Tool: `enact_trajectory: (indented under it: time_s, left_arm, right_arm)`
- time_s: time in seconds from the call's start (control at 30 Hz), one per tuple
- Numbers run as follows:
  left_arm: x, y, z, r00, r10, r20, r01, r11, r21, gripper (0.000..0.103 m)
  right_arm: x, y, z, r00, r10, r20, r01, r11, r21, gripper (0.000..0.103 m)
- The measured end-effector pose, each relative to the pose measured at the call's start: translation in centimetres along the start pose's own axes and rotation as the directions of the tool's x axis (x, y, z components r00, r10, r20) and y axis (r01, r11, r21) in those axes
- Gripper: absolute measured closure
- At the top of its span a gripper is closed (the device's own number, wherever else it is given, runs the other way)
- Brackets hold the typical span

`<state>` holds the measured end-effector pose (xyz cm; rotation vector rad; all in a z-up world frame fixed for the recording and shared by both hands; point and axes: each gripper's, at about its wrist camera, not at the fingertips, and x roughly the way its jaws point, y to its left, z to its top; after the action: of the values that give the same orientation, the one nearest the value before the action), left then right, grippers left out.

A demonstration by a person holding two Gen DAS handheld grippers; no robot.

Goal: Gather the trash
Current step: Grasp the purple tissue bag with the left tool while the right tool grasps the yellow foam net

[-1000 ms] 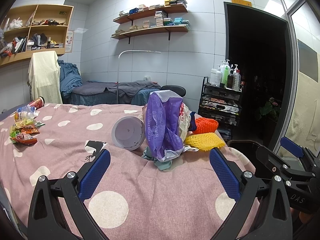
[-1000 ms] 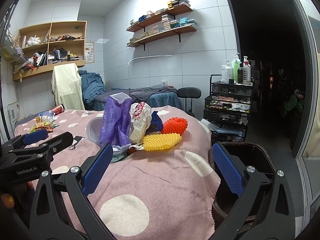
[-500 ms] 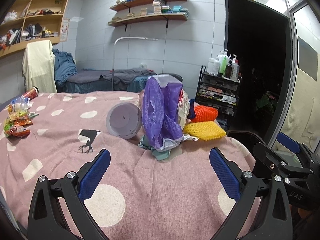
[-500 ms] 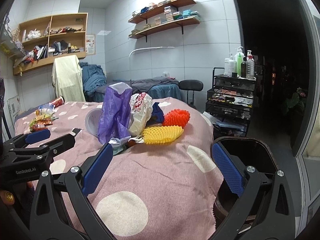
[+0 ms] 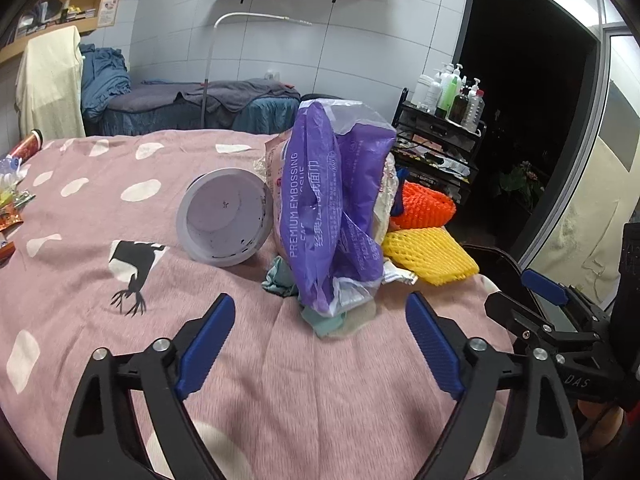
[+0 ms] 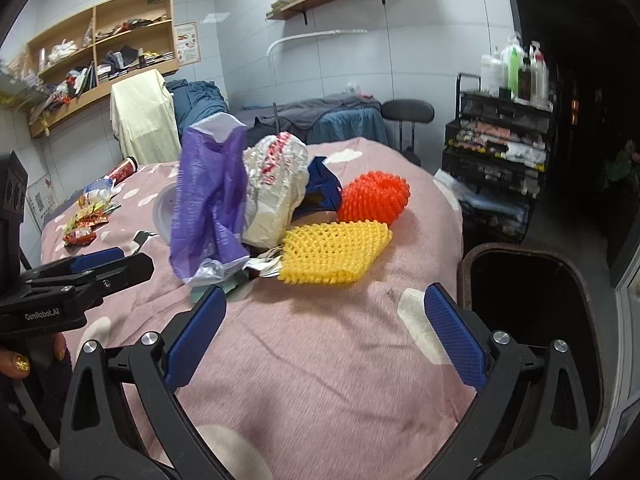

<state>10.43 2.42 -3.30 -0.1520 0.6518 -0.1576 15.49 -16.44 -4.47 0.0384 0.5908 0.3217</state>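
A pile of trash lies on the pink dotted tablecloth (image 5: pixel 120 280): a purple plastic bag (image 5: pixel 332 208) (image 6: pixel 208 204), a white tub on its side (image 5: pixel 224 216), a white crumpled bag (image 6: pixel 276 192), a yellow foam net (image 5: pixel 432 256) (image 6: pixel 336 252), an orange foam net (image 5: pixel 424 208) (image 6: pixel 372 196). My left gripper (image 5: pixel 320 340) is open and empty, just short of the purple bag. My right gripper (image 6: pixel 324 332) is open and empty, in front of the yellow net. A dark bin (image 6: pixel 532 292) stands at the table's right edge.
More wrappers and a bottle (image 6: pixel 92 216) lie at the table's far left, with a red can (image 6: pixel 126 166). A black trolley with bottles (image 6: pixel 500 136), a chair (image 6: pixel 408 114) and a bed (image 5: pixel 192 104) stand behind the table.
Both grippers have moved forward and tilted down towards the trash pile, which now looks larger and closer. Both stay open and empty.
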Motion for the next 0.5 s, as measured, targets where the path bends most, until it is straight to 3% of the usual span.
enact_trajectory:
  time_s: [0.37,0.5]
  left_arm:
    - [4.4,0.7,2.8,0.997,0.022,-0.078,-0.022,1.0,0.001,0.039]
    - [5.3,0.8,2.8,0.994,0.005,-0.107,-0.007,1.0,-0.019,0.06]
  right_arm:
    - [5.3,-2.6,1.9,0.985,0.075,-0.154,-0.051,0.987,0.151,0.033]
    - [6.7,-2.4,2.1,0.98,0.082,-0.181,-0.054,0.986,0.154,0.053]
